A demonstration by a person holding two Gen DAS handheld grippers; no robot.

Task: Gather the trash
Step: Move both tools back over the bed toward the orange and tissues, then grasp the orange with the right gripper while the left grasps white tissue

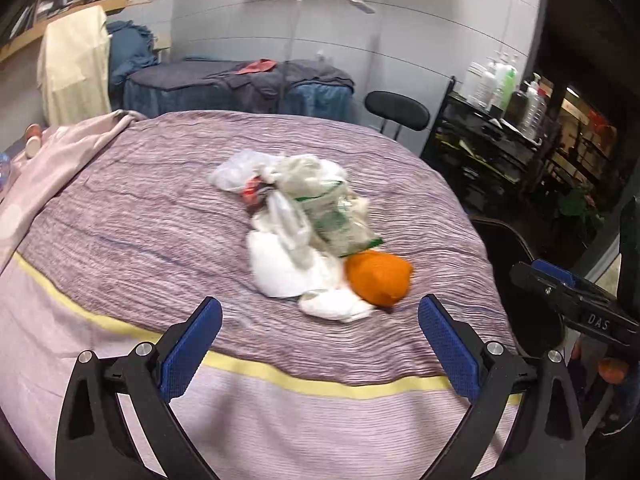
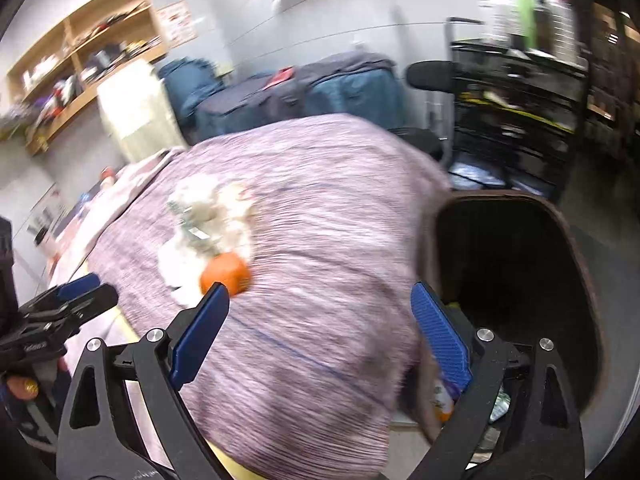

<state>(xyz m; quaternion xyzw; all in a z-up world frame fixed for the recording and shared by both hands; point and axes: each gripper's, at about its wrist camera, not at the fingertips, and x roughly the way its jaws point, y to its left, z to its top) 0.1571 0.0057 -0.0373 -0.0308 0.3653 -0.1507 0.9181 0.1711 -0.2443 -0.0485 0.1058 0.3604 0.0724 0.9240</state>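
A pile of trash lies mid-bed: crumpled white tissues point(image 1: 280, 268), clear plastic bags and a green-printed wrapper point(image 1: 328, 208), with an orange peel point(image 1: 378, 278) at its near right. My left gripper point(image 1: 320, 332) is open and empty, just short of the pile. The right wrist view is blurred; it shows the same pile point(image 2: 208, 216) and the orange peel point(image 2: 226, 274) to the left. My right gripper point(image 2: 320, 320) is open and empty over the bed's right edge, next to a dark trash bin point(image 2: 560, 248) with trash point(image 2: 444, 398) inside.
The bed has a purple striped cover point(image 1: 140, 216) with a yellow band point(image 1: 280, 376) near the front. A pink blanket point(image 1: 52, 168) lies at the left. A black stool point(image 1: 398, 110), a black rack with bottles point(image 1: 500, 120) and covered furniture point(image 1: 240, 84) stand behind.
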